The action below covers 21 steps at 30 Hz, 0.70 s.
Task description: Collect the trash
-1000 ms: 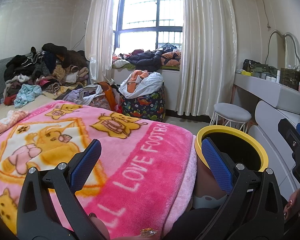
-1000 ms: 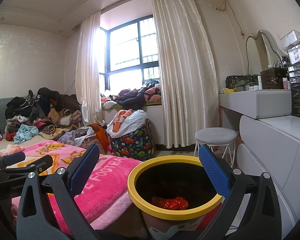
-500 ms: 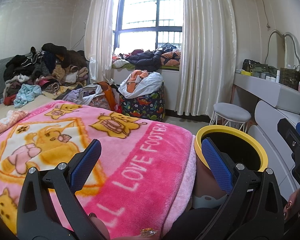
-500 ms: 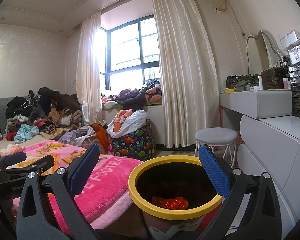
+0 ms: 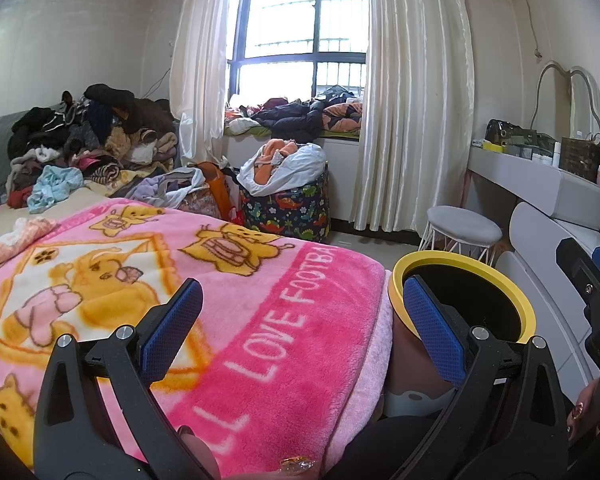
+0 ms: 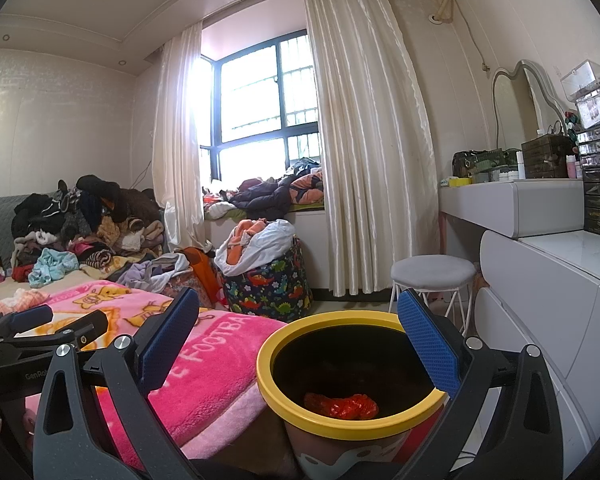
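Nothing has moved since a second ago: my left gripper (image 5: 300, 320) still hangs over the pink blanket (image 5: 260, 292) with its jaws spread wide and nothing between them, and my right gripper (image 6: 300, 334) stays just as wide and bare above the yellow-rimmed trash bin (image 6: 284, 400), which stands against the bed's edge. A crumpled red wrapper (image 6: 342, 405) lies on the bin's floor at about 5 o'clock in the right wrist view. The blanket reads "LOVE FOOTBA", and "GenRo" shows on the left gripper's body at 9 o'clock.
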{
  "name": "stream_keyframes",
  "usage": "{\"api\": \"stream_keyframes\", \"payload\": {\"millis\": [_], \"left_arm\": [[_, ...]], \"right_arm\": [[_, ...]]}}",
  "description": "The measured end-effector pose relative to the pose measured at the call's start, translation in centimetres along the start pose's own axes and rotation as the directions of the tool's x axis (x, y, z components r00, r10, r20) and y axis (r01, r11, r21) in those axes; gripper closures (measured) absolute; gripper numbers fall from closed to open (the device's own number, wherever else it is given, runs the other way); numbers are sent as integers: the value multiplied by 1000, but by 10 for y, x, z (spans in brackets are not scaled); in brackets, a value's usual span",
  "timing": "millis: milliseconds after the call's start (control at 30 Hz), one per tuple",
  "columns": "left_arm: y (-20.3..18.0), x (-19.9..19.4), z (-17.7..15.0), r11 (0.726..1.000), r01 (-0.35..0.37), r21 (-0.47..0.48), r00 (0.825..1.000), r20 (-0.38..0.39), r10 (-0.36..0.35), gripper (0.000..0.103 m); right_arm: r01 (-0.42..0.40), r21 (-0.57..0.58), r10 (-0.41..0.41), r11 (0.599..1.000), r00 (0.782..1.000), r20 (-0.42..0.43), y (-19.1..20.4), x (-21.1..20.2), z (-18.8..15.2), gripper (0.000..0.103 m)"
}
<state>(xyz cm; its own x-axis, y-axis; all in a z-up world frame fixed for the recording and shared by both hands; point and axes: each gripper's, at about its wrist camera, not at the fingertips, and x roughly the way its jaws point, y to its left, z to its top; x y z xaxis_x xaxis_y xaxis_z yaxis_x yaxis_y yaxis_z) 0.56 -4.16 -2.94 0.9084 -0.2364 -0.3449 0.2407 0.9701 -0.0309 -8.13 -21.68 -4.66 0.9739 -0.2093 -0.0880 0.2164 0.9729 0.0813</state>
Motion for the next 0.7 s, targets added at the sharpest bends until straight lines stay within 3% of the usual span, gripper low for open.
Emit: {"api": "stream_keyframes", "payload": {"millis": [700], "left_arm": [[0, 0, 0, 1000, 2, -7, 1000, -3, -2, 11]], "right_arm": [[1, -2, -1, 1000, 1000, -2, 0, -1, -1, 6]]}}
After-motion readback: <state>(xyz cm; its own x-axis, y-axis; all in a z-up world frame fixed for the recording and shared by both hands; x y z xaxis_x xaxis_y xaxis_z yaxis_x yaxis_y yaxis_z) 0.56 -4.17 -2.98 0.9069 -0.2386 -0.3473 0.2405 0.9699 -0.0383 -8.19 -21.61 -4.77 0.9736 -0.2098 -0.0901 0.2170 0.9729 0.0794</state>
